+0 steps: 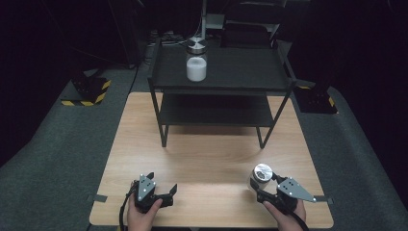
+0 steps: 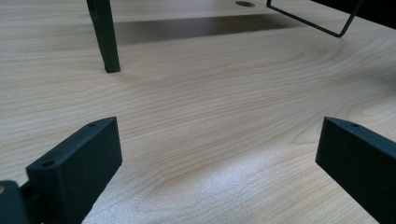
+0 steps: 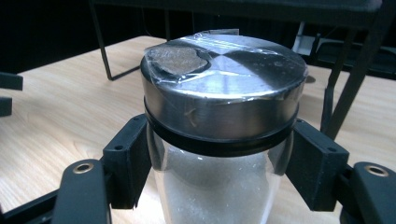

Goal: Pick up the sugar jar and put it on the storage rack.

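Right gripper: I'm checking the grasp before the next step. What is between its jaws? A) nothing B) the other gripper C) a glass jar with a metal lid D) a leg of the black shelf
C: the right gripper has its jaws closed on the jar, just under its metal lid.

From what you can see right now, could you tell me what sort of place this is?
Probably a lab or test bench rather than a home: a wooden table on grey carpet, a black two-tier rack, hazard-striped stand bases and dark surroundings.
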Demonstrator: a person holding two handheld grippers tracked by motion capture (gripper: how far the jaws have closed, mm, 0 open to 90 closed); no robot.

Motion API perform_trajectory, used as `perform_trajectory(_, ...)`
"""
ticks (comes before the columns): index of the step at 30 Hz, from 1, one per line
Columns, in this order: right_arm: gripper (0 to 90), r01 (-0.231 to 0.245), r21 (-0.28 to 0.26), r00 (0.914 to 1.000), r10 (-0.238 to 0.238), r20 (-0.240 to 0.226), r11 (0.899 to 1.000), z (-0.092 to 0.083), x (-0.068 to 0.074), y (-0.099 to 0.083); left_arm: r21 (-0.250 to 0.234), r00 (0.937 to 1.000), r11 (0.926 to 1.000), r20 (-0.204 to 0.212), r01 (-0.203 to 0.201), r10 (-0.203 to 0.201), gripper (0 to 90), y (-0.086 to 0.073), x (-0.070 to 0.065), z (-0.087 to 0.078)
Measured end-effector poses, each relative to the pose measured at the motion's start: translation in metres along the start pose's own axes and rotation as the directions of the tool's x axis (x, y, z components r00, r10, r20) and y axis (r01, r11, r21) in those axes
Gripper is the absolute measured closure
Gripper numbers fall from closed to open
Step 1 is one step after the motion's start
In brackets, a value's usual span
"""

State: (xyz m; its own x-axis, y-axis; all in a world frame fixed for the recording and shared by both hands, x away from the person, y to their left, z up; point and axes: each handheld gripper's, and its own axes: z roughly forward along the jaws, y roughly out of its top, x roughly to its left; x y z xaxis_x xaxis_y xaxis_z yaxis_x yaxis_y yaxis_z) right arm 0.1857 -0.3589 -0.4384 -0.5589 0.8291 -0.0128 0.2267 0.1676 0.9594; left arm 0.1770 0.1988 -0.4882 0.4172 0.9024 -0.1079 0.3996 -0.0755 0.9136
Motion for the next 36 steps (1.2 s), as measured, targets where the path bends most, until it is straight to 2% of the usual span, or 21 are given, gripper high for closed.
perform_trajectory(14, 30.5, 0.002, -0.074, 0.9997, 0.0, 0.026, 0.997, 0.002, -0.001, 0.043, 0.01, 1.0, 0.9999, 0.01, 0.003, -0.003, 0.8, 0.002, 0.002, 0.001)
perform_trajectory(30, 30.6, 0.006, -0.137, 0.9988, 0.001, 0.049, 0.991, 0.006, -0.013, 0.101, 0.002, 0.9999, 1.0, 0.011, -0.002, 0.002, 0.8, 0.0, 0.002, 0.0)
perform_trajectory(36, 30.6, 0.027, -0.166, 0.9977, -0.016, 0.065, 0.986, 0.008, -0.015, 0.123, 0.002, 0.9999, 1.0, 0.011, 0.002, -0.002, 0.8, 0.0, 0.002, 0.0)
